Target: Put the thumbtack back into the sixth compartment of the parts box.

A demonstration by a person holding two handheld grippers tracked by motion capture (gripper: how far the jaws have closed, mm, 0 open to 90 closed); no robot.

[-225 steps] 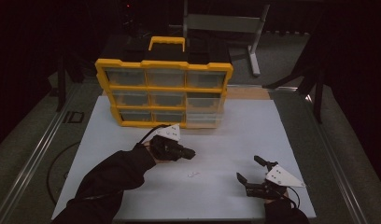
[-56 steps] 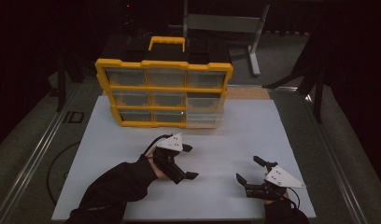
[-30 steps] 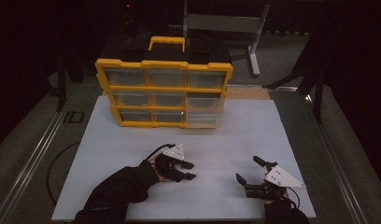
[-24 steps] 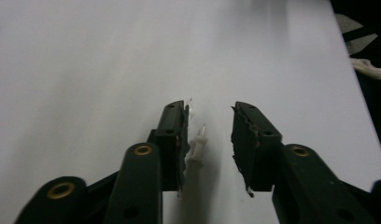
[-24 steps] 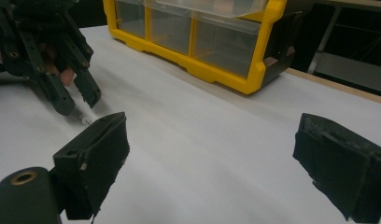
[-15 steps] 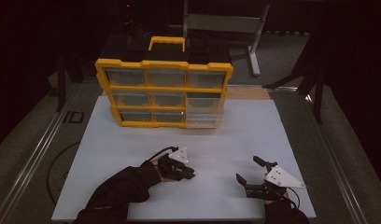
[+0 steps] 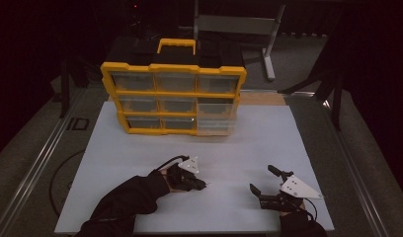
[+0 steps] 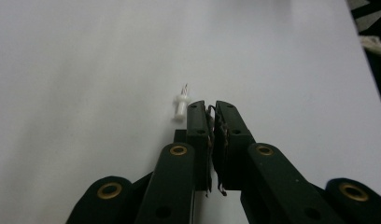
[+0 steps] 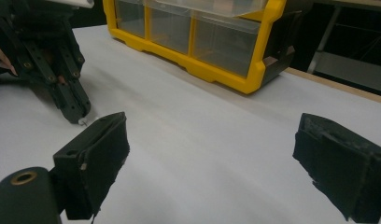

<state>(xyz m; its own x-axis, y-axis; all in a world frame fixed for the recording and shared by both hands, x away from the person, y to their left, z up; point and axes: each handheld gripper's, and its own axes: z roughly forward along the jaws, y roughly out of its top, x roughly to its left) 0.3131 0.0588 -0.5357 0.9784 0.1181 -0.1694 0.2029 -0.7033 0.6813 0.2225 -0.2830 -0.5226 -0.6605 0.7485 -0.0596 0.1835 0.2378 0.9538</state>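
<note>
Left gripper: jaws have just been closing and now stand pressed together, pads meeting with nothing between them, tips down on the table.
Peg: a small white plastic piece lying flat on the table just beside the tip of the left jaw, outside the gripper, touching or nearly touching it; I cannot tell which.
What changed: a couple of seconds ago the left gripper was held tilted and spread above the sheet; it has since come down low and shut, in the same patch of table in front of the organizer.
Meaning: as I judge it, the pinch missed. The peg sits beside the jaws rather than inside them, so the pick probably has to be tried again, with the jaws reopened and shifted over the peg.
Right gripper: spread wide, resting on the table well right of the left one, holding nothing, unmoved.
Organizer: yellow, upright at the far side, bottom right drawer standing out; well apart from the peg.
</note>
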